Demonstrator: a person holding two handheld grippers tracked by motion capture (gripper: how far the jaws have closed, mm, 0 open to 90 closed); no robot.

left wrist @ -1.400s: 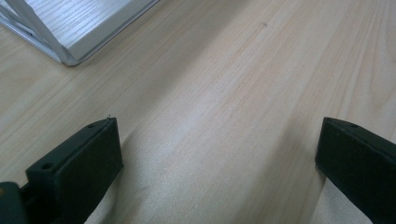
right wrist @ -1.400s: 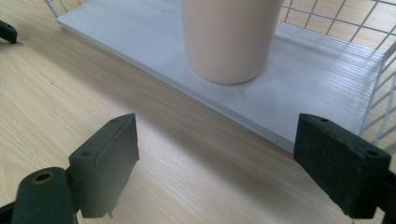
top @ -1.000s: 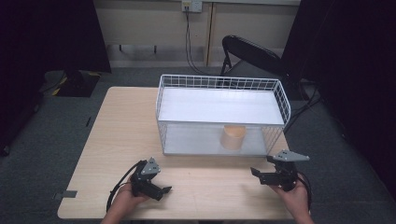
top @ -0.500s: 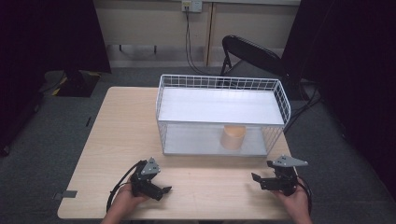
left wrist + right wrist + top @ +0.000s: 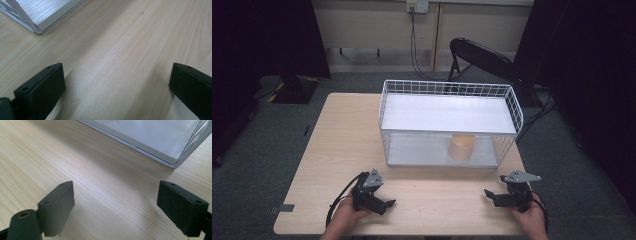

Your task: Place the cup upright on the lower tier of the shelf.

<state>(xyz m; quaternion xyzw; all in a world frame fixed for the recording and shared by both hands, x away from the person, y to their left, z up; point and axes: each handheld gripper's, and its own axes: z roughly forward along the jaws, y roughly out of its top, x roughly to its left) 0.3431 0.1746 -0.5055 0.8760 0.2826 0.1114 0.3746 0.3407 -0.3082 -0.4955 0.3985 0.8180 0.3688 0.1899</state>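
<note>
Resting low on the near edge of the worktop [image 5: 347,145], the left tool [image 5: 388,204] and the right tool [image 5: 488,194] both sit with jaws spread wide and nothing between them; each gripper view looks along its two black jaws at bare wood grain, with a corner of the rack [image 5: 384,107] at the top edge.

Nearest thing to work on is the cup [image 5: 461,148], a tan cylinder standing upright on the lower shelf [image 5: 412,150] of the white wire rack, toward its right half, under the upper shelf [image 5: 447,114]. It is well apart from both tools, closer to the right one.

Handling, as a guess from its look:
- light, likely paper or thin plastic, so it should lift with little force
- thin wall that may dent or go oval under a hard squeeze; a gentle close seems wise
- smooth side, so it could slip if pinched too loosely
- whether it holds anything cannot be told, since the upper shelf and the angle hide its inside

Where to take hold: across the body from the open front of the rack, jaws on opposite sides of the wall near mid-height, or over the rim where the wall is stiffest. Headroom under the upper shelf looks tight, so a level approach from the front seems safer than coming from above, and the wire side could catch a jaw.

No brand, label or readable writing is visible on the cup, the rack or the tools
</note>
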